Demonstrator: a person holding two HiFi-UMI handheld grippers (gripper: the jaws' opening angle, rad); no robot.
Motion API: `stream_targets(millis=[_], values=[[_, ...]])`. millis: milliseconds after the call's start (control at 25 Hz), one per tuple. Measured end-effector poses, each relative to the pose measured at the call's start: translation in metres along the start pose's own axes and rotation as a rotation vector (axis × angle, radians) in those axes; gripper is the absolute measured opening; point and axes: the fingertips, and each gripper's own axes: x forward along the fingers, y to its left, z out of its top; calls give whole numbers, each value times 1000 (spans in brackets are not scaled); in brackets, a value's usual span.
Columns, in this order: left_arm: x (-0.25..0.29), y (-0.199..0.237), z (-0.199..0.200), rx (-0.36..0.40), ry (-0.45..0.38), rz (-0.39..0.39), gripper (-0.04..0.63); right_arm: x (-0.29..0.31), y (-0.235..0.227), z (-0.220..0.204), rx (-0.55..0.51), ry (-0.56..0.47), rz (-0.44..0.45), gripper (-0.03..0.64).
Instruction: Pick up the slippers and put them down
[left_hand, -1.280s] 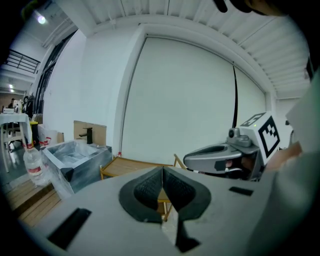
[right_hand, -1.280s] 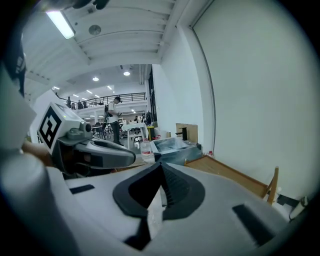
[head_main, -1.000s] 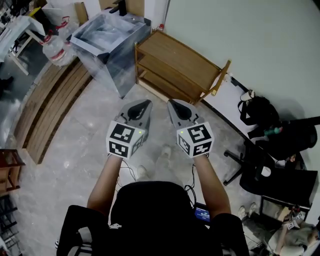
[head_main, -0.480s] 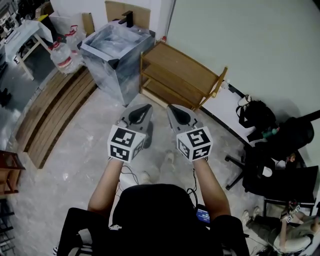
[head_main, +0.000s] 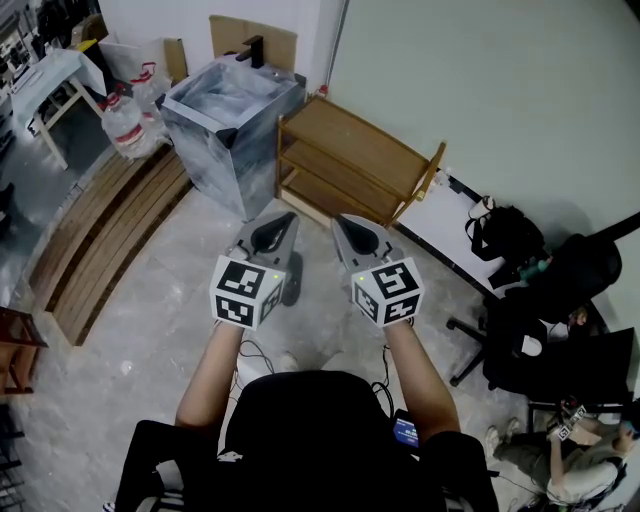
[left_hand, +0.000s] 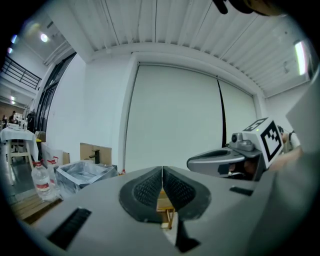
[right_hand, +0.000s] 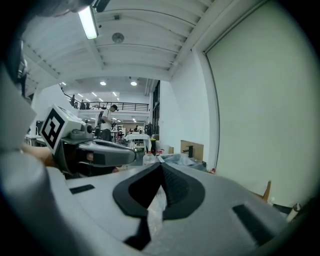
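Observation:
No slippers show in any view. My left gripper (head_main: 283, 218) and right gripper (head_main: 345, 220) are held side by side at waist height above the grey floor. Both point at the low wooden shelf rack (head_main: 350, 150) against the wall. In the left gripper view the left gripper (left_hand: 162, 168) is shut, its ribbed pads (left_hand: 148, 187) pressed together with nothing between them. The right gripper (right_hand: 161, 165) is likewise shut and empty in its own view. Each gripper's marker cube shows in the other's view.
A foil-wrapped box (head_main: 230, 110) with a black tap stands left of the rack. Water bottles (head_main: 125, 125) and wooden planks (head_main: 100, 230) lie further left. At the right are a black backpack (head_main: 505, 235), a black chair (head_main: 540, 340) and a seated person (head_main: 580, 460).
Both grippers have moved forward together toward the wooden rack and risen a little. The rack and foil box now sit closer to the jaws. Both stay shut.

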Motion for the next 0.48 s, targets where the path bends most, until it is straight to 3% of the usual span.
stream_targets(millis=[480], values=[[14, -35, 24, 8, -25, 32, 8, -32, -28, 16, 1, -34, 27, -9]])
